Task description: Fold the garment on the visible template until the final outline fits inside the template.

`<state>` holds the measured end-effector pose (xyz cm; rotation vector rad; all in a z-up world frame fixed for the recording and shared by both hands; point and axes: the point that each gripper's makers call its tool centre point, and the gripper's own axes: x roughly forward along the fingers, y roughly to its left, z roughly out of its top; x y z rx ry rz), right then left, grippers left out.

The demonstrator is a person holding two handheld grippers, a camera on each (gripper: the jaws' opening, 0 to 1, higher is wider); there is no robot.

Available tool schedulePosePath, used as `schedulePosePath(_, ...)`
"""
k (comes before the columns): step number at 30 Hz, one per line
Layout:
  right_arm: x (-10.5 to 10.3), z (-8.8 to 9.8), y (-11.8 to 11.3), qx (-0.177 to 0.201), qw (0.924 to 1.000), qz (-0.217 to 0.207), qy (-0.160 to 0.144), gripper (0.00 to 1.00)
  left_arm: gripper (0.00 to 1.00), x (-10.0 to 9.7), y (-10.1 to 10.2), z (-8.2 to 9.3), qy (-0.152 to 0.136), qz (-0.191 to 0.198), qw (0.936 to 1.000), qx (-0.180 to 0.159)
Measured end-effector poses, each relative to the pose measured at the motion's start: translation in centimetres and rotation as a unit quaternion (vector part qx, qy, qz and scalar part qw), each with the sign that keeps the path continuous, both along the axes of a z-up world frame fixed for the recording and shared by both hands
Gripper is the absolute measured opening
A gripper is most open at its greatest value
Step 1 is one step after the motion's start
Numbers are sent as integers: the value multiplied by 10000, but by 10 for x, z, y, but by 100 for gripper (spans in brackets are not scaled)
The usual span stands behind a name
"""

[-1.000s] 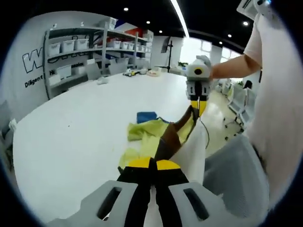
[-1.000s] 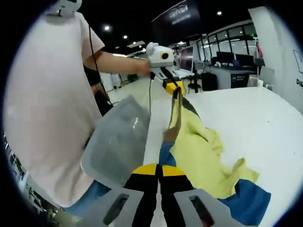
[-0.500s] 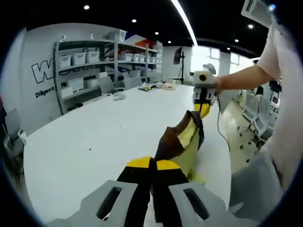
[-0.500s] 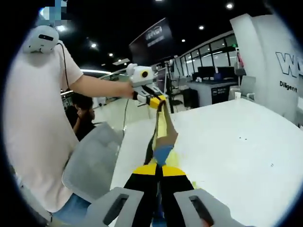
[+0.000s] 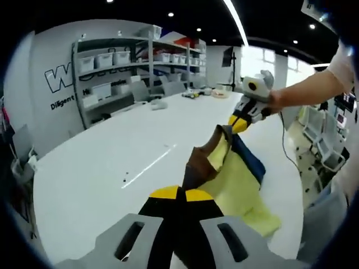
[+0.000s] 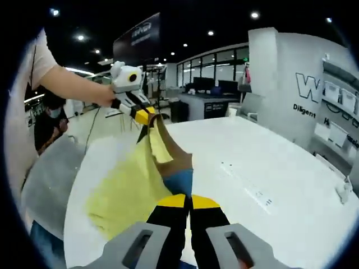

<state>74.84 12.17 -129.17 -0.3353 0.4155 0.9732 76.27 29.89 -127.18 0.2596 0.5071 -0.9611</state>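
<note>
A person stood at a large white table (image 5: 101,168) holding a two-jaw gripper in each hand, and between them hung a soft cloth garment of pale yellow with brown and blue panels (image 5: 235,174). The left gripper (image 5: 180,193) had its jaws pressed together on a brown edge of the garment. The right gripper (image 6: 189,200) had its jaws pinched shut on a blue and brown edge. In the left gripper view the right gripper appeared farther off, to the right, gripped by the person's hand (image 5: 280,101). In the right gripper view the left gripper appeared at the far left.

The garment was lifted off the table, stretched between the two grippers along its upper edge, with the yellow body hanging loosely below. It looked thin and limp, draping in soft folds. Grey shelving with white bins (image 5: 112,61) stood along the far wall.

The step in hand seemed to be spreading the garment in the air before laying it flat. No template could be made out on the table from these views. The next move probably called for lowering the cloth evenly onto the table, keeping the held edge taut so it landed smooth, then folding it to fit.
</note>
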Motion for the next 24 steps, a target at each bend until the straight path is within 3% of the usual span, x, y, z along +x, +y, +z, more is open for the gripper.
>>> schedulePosePath(8,39,-46,-8,-640,9957,-667,-85,0,0,29,-2,-47,323,709,9963,373)
schedulePosePath(13,55,-56,-7,-1008,9909,-817,-359,0,0,41,-1,-60,502,1044,9924,419)
schedulePosePath(19,69,-72,-6,-1323,9851,-1060,-294,0,0,47,0,-73,692,1370,9873,398)
schedulePosePath(21,71,-78,-7,-1376,9837,-1129,-241,0,1,51,2,-70,601,1518,9859,364)
schedulePosePath(23,70,-82,-5,-1326,9843,-1154,-141,0,5,52,1,-68,631,1572,9852,259)
schedulePosePath(24,71,-84,-7,-1493,9819,-1139,-257,0,11,52,4,-69,575,1606,9848,322)
